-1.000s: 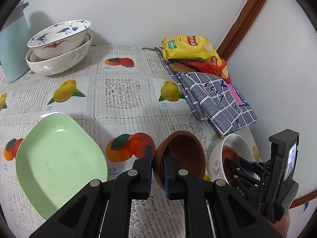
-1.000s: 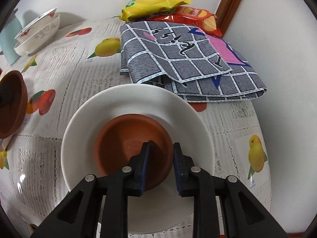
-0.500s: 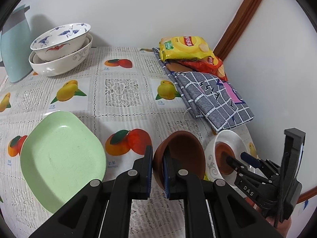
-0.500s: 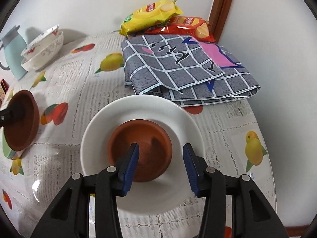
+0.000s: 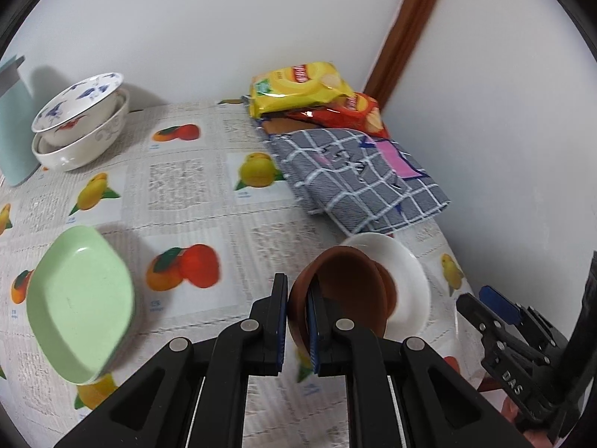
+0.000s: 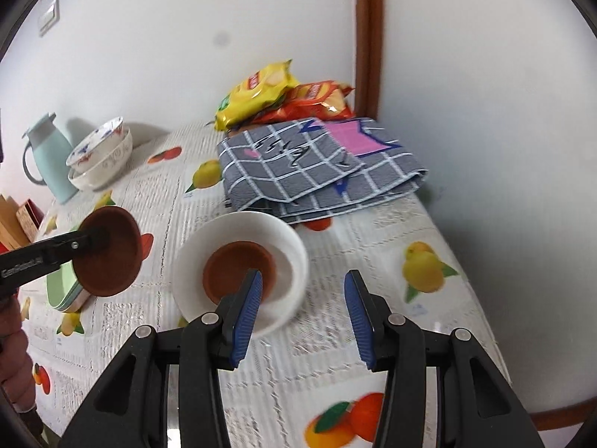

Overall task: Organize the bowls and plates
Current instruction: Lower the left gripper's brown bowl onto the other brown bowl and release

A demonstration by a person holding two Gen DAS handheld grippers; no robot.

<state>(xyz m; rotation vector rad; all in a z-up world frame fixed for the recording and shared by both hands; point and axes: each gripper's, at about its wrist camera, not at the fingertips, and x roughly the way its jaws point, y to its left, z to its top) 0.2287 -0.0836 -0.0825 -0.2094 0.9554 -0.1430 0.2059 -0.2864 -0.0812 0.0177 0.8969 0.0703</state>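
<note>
Just ahead of the empty, spread right hand-held gripper (image 6: 302,313) the white bowl (image 6: 287,239) is cradling one brown bowl (image 6: 238,267), so the left hand-held gripper (image 5: 297,321), pinching another brown bowl's (image 5: 350,291) rim, is probably lining up to nest it.

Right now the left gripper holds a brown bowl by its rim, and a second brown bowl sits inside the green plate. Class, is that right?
Not quite. The left gripper does hold a brown bowl by its rim, but the second brown bowl sits inside the white bowl, not the green plate. The right wrist view shows it.
</note>
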